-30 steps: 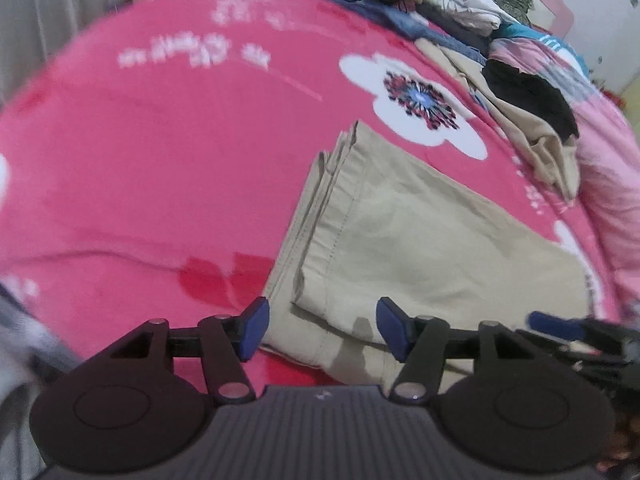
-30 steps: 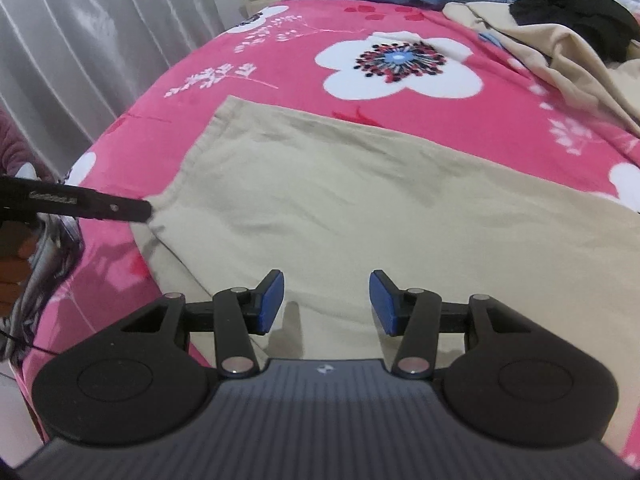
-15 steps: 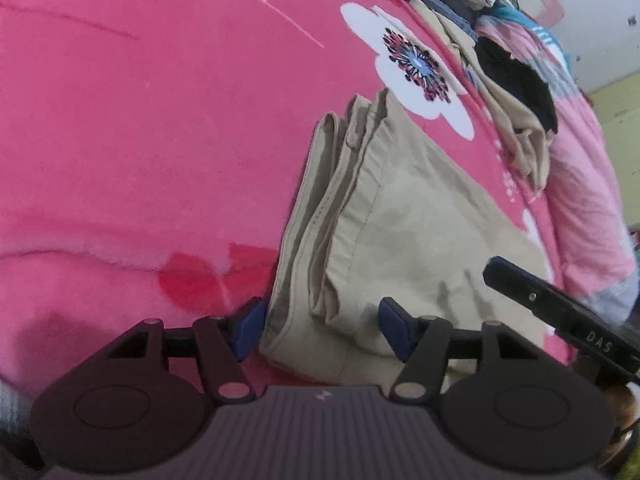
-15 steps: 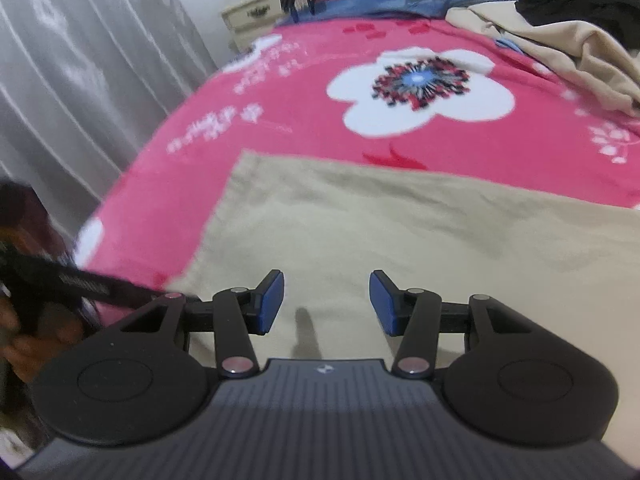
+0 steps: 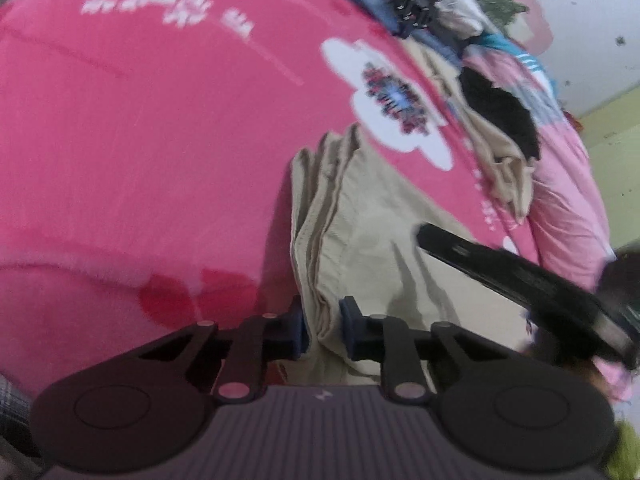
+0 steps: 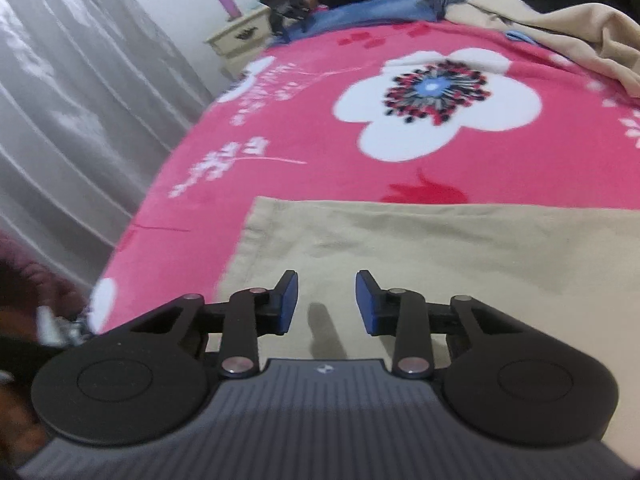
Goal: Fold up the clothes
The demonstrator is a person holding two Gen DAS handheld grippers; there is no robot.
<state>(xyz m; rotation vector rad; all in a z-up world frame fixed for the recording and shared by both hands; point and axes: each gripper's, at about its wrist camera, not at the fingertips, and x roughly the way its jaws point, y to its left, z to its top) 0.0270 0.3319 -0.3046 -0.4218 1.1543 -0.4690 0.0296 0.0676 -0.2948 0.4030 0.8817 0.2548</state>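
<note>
Left gripper [image 5: 323,330] pinches the layered edge of the beige cotton garment [image 5: 384,248]; right gripper [image 6: 326,300] above it gapes; lift evenly, keeping layers aligned

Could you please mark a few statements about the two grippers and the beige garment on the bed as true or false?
1. The left gripper is shut on the beige garment's layered edge. True.
2. The right gripper grips the garment too. False: it is open above the cloth.
3. The garment lies on a plain blue sheet. False: on a pink floral blanket.
4. More clothes are piled beyond the garment. True.
</note>
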